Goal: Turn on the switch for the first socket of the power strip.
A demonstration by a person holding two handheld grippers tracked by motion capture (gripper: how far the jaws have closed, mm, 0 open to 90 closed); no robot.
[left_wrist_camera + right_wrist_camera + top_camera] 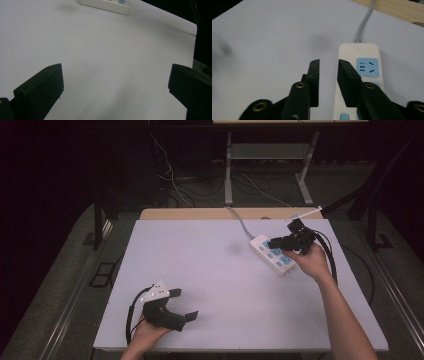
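A white power strip (278, 257) with blue sockets lies at the far right of the white table (210, 270); its grey cable (241, 223) runs off the far edge. My right gripper (273, 243) hovers over the strip's far end. In the right gripper view, the right gripper (328, 65) has a narrow gap between its jaws with nothing in it. One jaw stands over the left edge of the power strip (367, 51), the other over bare table. My left gripper (186, 304) rests near the front left, wide open and empty. The left gripper (115, 72) faces the distant power strip (105, 4).
A wooden board edge (200, 213) shows beyond the table's far side. Cables and a metal table frame (270, 170) lie on the dark floor behind. Each gripper trails a black cable (331, 260).
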